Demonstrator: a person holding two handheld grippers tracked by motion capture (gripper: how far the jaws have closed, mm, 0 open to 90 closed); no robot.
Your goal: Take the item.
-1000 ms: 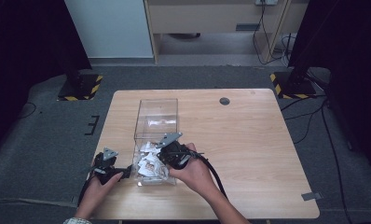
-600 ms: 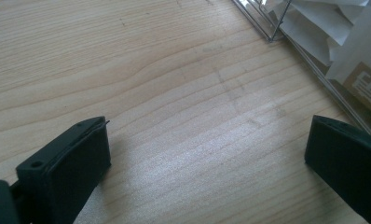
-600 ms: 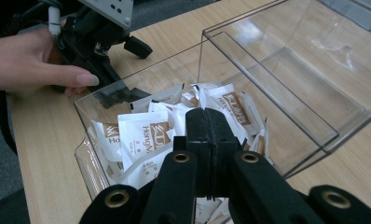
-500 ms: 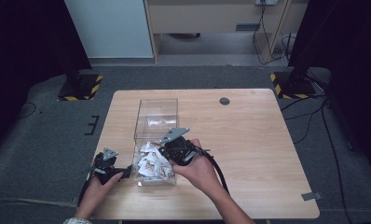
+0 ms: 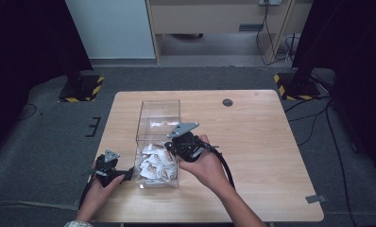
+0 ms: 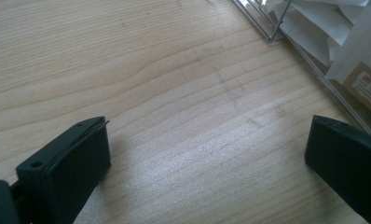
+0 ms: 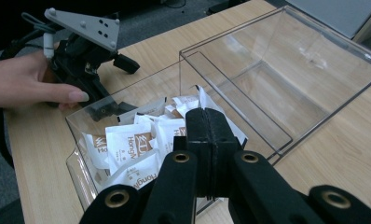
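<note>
While the right gripper [image 7: 207, 140] hangs with jaws pressed together, empty, directly above the white sachets [image 7: 127, 144] in the clear bin [image 5: 158, 137], the left gripper [image 5: 111, 171], jaws spread, rests on the counter [image 6: 174, 93] beside it.

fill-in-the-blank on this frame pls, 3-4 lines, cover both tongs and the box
1. The white packets lie inside a clear ____ box.
2. The right tongs have their jaws ____.
3. The left tongs have their jaws ____, over bare wood of the table.
4. In the high view, the left tongs sit to the ____ of the box.

Missing words: plastic; shut; open; left
</note>
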